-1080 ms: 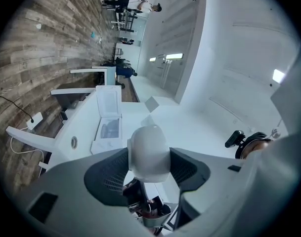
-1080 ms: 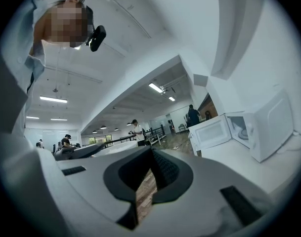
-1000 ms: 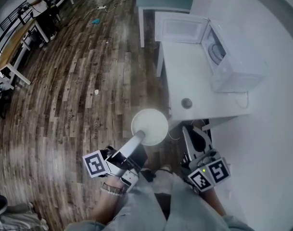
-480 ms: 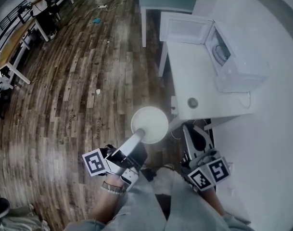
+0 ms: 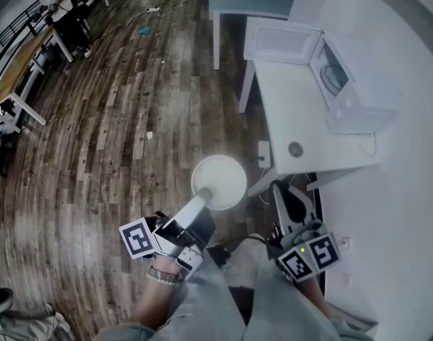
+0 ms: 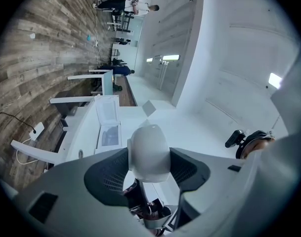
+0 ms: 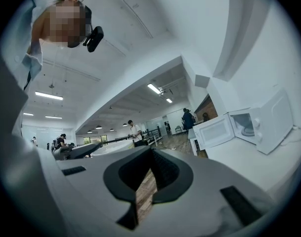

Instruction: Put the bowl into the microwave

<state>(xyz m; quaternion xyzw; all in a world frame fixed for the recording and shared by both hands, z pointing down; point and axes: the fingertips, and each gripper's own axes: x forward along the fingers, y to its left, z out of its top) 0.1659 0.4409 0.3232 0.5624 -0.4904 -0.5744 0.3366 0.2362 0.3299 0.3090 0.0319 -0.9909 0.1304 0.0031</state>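
While aloft, bowl (image 5: 219, 182) in left tongs (image 5: 204, 201)

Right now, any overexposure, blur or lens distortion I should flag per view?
Head view: the bowl is blown out white, floor planks bow and smear at lower left. Left gripper view: fisheye with black corners, washed-out wall. Right gripper view: same fisheye; microwave readable, near foreground soft.

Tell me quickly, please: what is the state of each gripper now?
Left gripper: closed on the rim of the white bowl.
Right gripper: closed, holding nothing.
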